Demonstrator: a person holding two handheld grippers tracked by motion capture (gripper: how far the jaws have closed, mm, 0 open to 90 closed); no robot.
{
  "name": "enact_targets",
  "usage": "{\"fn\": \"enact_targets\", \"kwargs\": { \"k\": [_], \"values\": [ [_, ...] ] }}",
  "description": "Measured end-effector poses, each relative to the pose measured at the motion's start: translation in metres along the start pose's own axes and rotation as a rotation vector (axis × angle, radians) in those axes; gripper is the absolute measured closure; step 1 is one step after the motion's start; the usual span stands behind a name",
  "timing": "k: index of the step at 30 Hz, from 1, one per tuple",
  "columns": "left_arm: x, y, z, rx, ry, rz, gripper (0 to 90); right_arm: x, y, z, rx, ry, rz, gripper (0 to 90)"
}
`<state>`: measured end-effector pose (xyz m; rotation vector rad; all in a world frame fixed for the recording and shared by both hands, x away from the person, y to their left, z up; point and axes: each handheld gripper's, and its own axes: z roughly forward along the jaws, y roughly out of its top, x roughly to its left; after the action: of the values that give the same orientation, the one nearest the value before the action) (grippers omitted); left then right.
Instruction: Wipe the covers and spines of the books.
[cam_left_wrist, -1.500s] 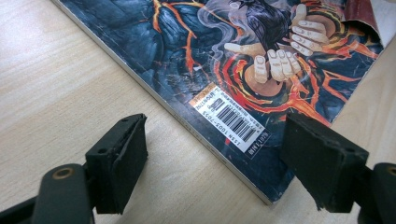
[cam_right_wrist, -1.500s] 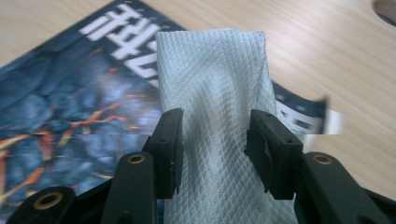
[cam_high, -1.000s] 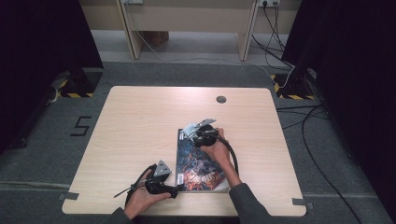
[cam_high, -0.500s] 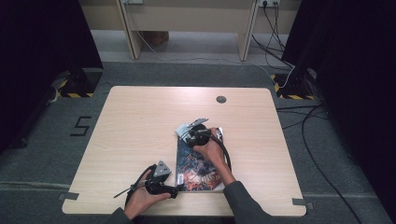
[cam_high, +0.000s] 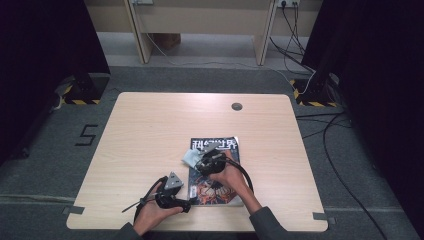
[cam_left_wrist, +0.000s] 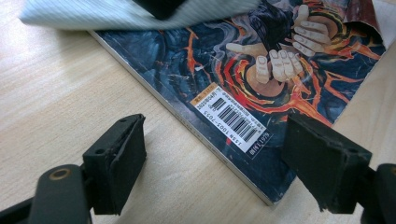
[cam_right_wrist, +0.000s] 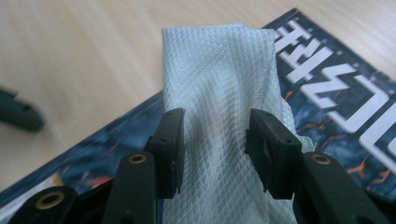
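A comic magazine (cam_high: 218, 177) with a dark blue and orange cover lies flat on the wooden table (cam_high: 150, 130). My right gripper (cam_high: 200, 159) is over the magazine's left half, shut on a folded white waffle cloth (cam_high: 191, 158). The right gripper view has both pads pressed into the cloth (cam_right_wrist: 219, 84), which hangs over the cover (cam_right_wrist: 345, 107). My left gripper (cam_high: 189, 205) rests at the magazine's near left corner. In the left gripper view its jaws (cam_left_wrist: 219, 172) stand wide apart, and the barcode corner of the magazine (cam_left_wrist: 233, 121) lies just beyond them, untouched by either pad.
A round cable hole (cam_high: 236, 106) sits in the table's far right part. Bare wood stretches left and beyond the magazine. Cables (cam_high: 330, 130) trail over the grey floor to the right, and a white desk frame (cam_high: 200, 30) stands behind the table.
My right gripper has slid with the cloth across the cover, from near the title toward the near left. The left hand and the magazine have kept still.
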<state>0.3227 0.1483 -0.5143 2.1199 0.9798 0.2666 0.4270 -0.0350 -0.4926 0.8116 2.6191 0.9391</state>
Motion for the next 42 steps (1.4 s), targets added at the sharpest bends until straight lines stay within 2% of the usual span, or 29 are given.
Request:
{"fn": "enact_targets", "kwargs": {
  "k": [5,7,18,25,28,34,37,39,42],
  "values": [
    [0.000,0.000,0.000,-0.001,-0.001,0.001,20.5,0.001,-0.004,-0.003,-0.005,-0.007,-0.006,55.4],
    [0.000,0.000,0.000,-0.002,0.000,0.000,20.5,-0.002,-0.005,-0.003,-0.007,0.000,0.016,54.4],
    [0.000,-0.001,0.000,-0.009,0.003,-0.004,20.1,-0.022,-0.014,-0.010,-0.001,-0.039,0.082,53.8],
    [0.001,-0.001,-0.002,0.003,-0.001,-0.006,19.4,-0.015,-0.014,-0.014,0.023,-0.053,0.067,55.1],
    [-0.001,-0.001,-0.001,0.007,0.017,-0.003,18.4,-0.010,-0.015,-0.015,0.030,-0.041,0.061,55.1],
    [-0.001,-0.001,-0.002,0.006,0.011,0.002,18.2,0.009,-0.013,-0.017,0.053,-0.006,0.011,55.6],
    [-0.001,-0.001,-0.009,0.004,0.005,0.022,19.3,0.009,-0.013,-0.018,0.053,0.002,0.008,55.0],
    [0.000,-0.001,-0.012,-0.013,0.002,0.015,19.3,0.006,-0.014,-0.018,0.049,0.005,0.012,54.6],
    [0.006,-0.002,-0.017,-0.007,0.005,0.010,19.2,0.002,-0.015,-0.018,0.047,-0.034,0.021,54.8]
  ]
}}
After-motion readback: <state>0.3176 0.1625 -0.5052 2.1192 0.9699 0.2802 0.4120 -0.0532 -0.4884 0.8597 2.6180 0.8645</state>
